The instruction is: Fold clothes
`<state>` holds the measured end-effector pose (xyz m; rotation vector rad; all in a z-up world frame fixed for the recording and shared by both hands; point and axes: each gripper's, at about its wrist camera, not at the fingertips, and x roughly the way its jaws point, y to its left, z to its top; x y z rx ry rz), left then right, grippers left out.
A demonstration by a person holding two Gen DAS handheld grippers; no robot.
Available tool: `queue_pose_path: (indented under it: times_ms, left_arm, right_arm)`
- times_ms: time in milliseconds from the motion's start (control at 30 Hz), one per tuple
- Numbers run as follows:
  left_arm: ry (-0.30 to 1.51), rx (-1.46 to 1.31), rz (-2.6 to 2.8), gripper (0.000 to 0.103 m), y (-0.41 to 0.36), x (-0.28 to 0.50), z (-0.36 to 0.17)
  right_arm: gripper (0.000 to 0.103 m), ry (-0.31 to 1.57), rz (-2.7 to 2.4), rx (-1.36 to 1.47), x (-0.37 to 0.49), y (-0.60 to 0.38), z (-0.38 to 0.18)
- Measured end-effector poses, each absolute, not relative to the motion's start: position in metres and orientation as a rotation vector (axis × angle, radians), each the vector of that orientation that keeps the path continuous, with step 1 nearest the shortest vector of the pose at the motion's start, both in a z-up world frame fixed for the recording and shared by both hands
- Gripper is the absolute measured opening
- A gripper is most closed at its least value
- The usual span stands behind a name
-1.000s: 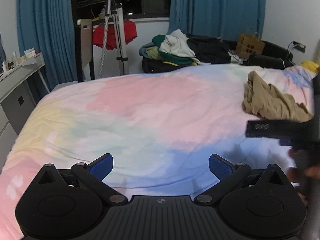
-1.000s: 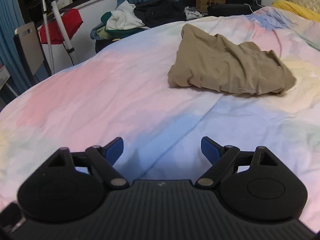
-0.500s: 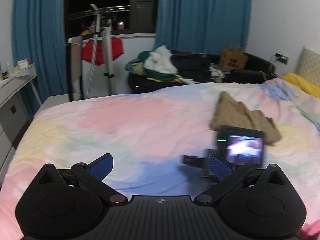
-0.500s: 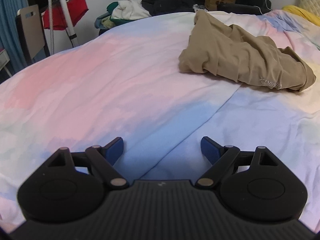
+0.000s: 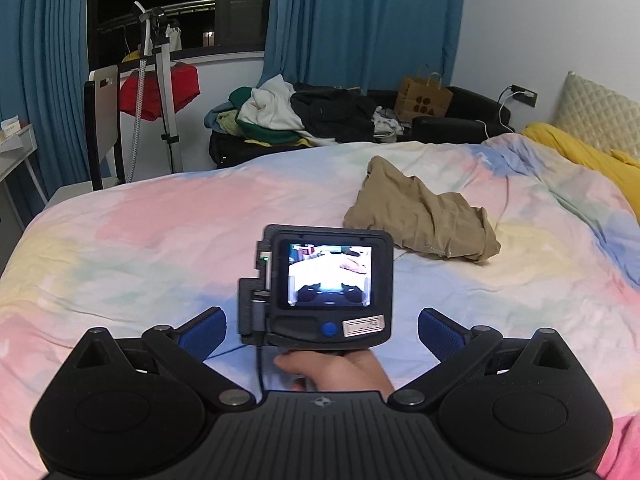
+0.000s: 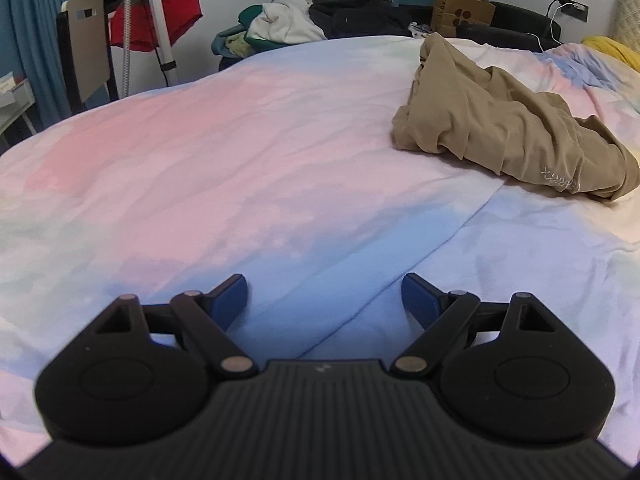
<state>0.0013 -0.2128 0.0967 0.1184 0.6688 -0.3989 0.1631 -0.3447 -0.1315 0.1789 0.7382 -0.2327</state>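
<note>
A crumpled tan garment (image 5: 424, 214) lies on the pastel bedspread (image 5: 160, 232), right of centre; it also shows in the right wrist view (image 6: 508, 136) at the upper right. My left gripper (image 5: 322, 330) is open and empty, held above the near part of the bed. The back of the right gripper unit (image 5: 324, 284), with its lit screen and the hand holding it, sits between the left fingers in the left wrist view. My right gripper (image 6: 324, 296) is open and empty, low over the bedspread (image 6: 200, 184), well short of the garment.
A pile of clothes (image 5: 288, 116) lies on a dark couch beyond the bed, with a brown paper bag (image 5: 422, 98). A chair (image 5: 102, 124) and a stand with a red cloth (image 5: 160, 88) are at the far left. Yellow bedding (image 5: 580, 156) and a pillow lie at the right.
The right gripper unit has moved left into the middle of the left wrist view. The right gripper has moved closer to the tan garment. Both grippers stay open.
</note>
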Motion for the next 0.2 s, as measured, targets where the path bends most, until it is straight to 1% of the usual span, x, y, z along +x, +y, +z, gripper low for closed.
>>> queue_pose_path:
  times_ms: [200]
  left_arm:
    - [0.673,0.133,-0.395,0.103,-0.2144,0.0101,0.0878]
  right_arm:
    - [0.086,0.733,-0.225,0.19,0.1633,-0.3437,-0.1318]
